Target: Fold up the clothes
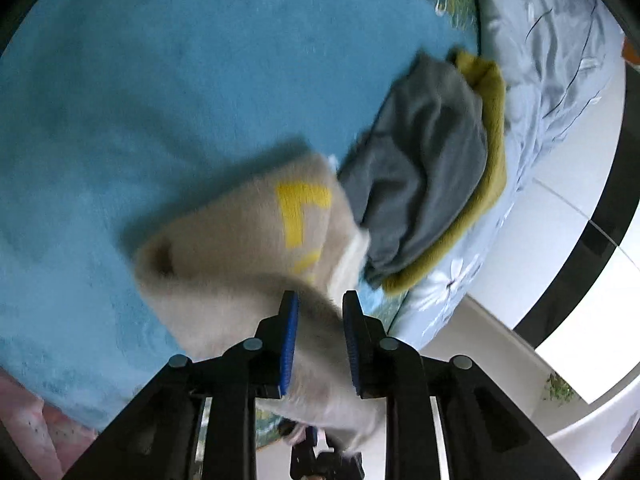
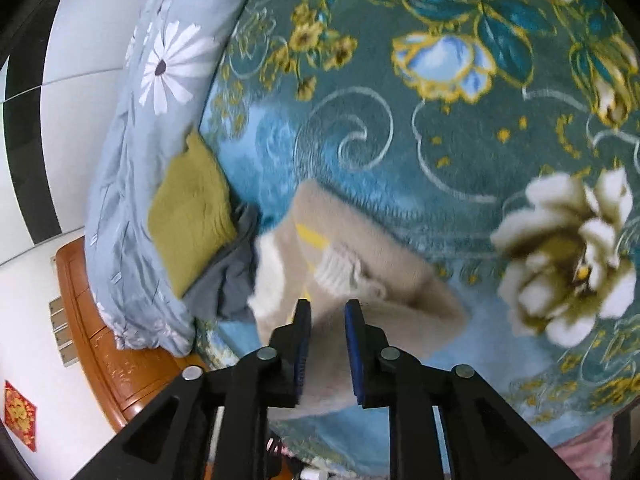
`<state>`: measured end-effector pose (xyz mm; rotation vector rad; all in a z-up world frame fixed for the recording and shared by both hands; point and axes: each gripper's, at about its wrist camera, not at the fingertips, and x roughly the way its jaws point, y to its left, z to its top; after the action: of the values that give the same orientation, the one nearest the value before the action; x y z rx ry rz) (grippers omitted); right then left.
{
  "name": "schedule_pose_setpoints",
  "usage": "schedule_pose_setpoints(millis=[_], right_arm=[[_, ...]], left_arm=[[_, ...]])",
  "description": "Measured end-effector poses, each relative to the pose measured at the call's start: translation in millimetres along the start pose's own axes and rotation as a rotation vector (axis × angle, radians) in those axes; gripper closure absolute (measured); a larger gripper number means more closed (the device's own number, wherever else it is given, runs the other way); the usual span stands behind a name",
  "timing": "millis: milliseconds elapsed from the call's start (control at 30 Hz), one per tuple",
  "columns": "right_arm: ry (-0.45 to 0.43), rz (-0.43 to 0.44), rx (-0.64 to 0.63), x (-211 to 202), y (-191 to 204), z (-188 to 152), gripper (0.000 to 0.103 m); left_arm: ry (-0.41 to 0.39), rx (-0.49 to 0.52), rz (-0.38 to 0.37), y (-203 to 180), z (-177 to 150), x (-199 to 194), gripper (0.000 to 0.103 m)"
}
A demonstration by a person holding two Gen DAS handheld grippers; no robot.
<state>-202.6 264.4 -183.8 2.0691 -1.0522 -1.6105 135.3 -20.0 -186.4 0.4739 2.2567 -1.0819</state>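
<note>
On teal floral blanket [image 2: 460,152]: beige sweater [image 1: 240,248]; both jaws apart, sweater between; pale tiled floor [image 1: 560,232] beside.

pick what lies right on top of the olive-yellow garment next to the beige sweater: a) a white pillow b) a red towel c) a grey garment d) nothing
C: in the left wrist view a grey garment lies on the olive-yellow garment, whose edge shows past its far side, next to the beige sweater.
</note>
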Motion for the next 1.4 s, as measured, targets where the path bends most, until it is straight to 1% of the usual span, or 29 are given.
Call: schedule_pose_setpoints(millis=[67,100,167,200,233,300,333,367,400,433,467,567,633,667,700,733,767,800,867,900,933,1000,1033,1100,1200,1233,1267,1333,1400], right_arm=[[-0.010,-0.030,-0.004,0.1,-2.1,6.2,0.081],[-0.010,-0.048,-0.008,1.3,-3.3,9.0,0.079],[-0.001,-0.087,-0.036,6.4,-2.9,11.8,0.079],[0.007,-0.105,-0.054,10.1,-1.7,12.6,0.077],[0.018,-0.123,-0.079,16.4,1.2,13.6,0.075],[0.043,-0.163,-0.139,31.0,11.3,14.8,0.064],[0.050,-0.184,-0.173,38.3,17.9,15.2,0.060],[0.052,-0.203,-0.204,44.4,24.4,15.4,0.056],[0.053,-0.223,-0.233,50.6,30.9,15.7,0.056],[0.052,-0.240,-0.256,57.2,37.4,16.4,0.056],[0.051,-0.258,-0.280,63.9,44.0,17.0,0.056],[0.047,-0.297,-0.326,80.5,58.1,19.0,0.056],[0.038,-0.304,-0.336,82.6,62.1,17.8,0.058],[0.034,-0.305,-0.342,82.9,63.7,16.9,0.061],[0.032,-0.305,-0.349,82.9,64.5,15.8,0.069],[0.037,-0.309,-0.360,82.8,63.7,14.7,0.074],[0.042,-0.312,-0.373,82.7,63.1,14.1,0.081],[0.046,-0.310,-0.390,81.0,63.4,12.8,0.087],[0.052,-0.304,-0.423,76.9,64.2,10.3,0.090],[0.044,-0.283,-0.433,70.9,65.9,9.3,0.091],[0.026,-0.243,-0.439,61.4,68.2,9.0,0.091],[-0.009,-0.188,-0.453,45.0,72.2,8.6,0.092],[-0.023,-0.172,-0.456,39.3,73.2,8.9,0.092],[-0.022,-0.181,-0.444,41.3,69.0,11.7,0.092],[0.015,-0.277,-0.396,66.7,47.6,19.0,0.092],[0.027,-0.312,-0.378,75.1,40.0,21.7,0.092],[0.032,-0.329,-0.359,80.1,33.9,24.2,0.092],[0.031,-0.330,-0.324,84.3,25.1,30.1,0.092],[0.035,-0.334,-0.330,85.5,24.0,32.2,0.092]], left_arm=[[-0.026,-0.011,-0.028,3.1,6.1,-6.9,0.080],[-0.037,0.002,-0.020,0.9,11.5,-11.6,0.079],[-0.050,0.103,0.087,-13.3,17.2,-5.8,0.079],[-0.051,0.184,0.161,-24.7,19.4,-4.1,0.077],[-0.048,0.279,0.237,-37.6,22.6,-3.0,0.071],[-0.040,0.449,0.362,-58.4,17.3,11.1,0.064],[-0.032,0.536,0.415,-69.0,12.6,21.0,0.063],[-0.024,0.613,0.464,-78.2,8.1,30.7,0.063],[-0.016,0.675,0.506,-85.3,3.9,41.5,0.063],[-0.005,0.722,0.538,-90.3,0.8,52.5,0.063],[0.005,0.740,0.550,-92.0,-0.3,59.3,0.063],[0.021,0.769,0.569,-95.7,-4.0,76.9,0.066],[0.011,0.778,0.579,-94.3,-5.1,80.3,0.073],[0.014,0.774,0.584,-91.5,-4.6,79.7,0.076],[0.018,0.770,0.585,-87.8,-4.2,76.7,0.085],[0.017,0.769,0.583,-85.4,-3.5,75.4,0.089],[0.015,0.773,0.576,-83.8,-3.4,73.2,0.089],[0.010,0.783,0.556,-83.8,-4.8,68.7,0.090],[-0.011,0.798,0.502,-86.2,-8.8,54.6,0.091],[-0.027,0.798,0.464,-87.5,-10.6,45.0,0.091],[-0.045,0.792,0.421,-88.4,-11.8,33.8,0.091],[-0.078,0.786,0.386,-87.7,-12.0,19.1,0.091],[-0.085,0.779,0.391,-84.9,-9.8,16.9,0.091],[-0.069,0.749,0.412,-76.9,-2.2,23.7,0.091],[-0.032,0.670,0.469,-62.4,15.4,47.0,0.091],[-0.033,0.655,0.489,-58.5,19.6,52.2,0.091],[-0.034,0.641,0.501,-55.6,23.3,56.2,0.091],[-0.029,0.637,0.507,-55.6,27.0,59.5,0.089],[-0.021,0.649,0.518,-56.8,28.7,61.9,0.087]])
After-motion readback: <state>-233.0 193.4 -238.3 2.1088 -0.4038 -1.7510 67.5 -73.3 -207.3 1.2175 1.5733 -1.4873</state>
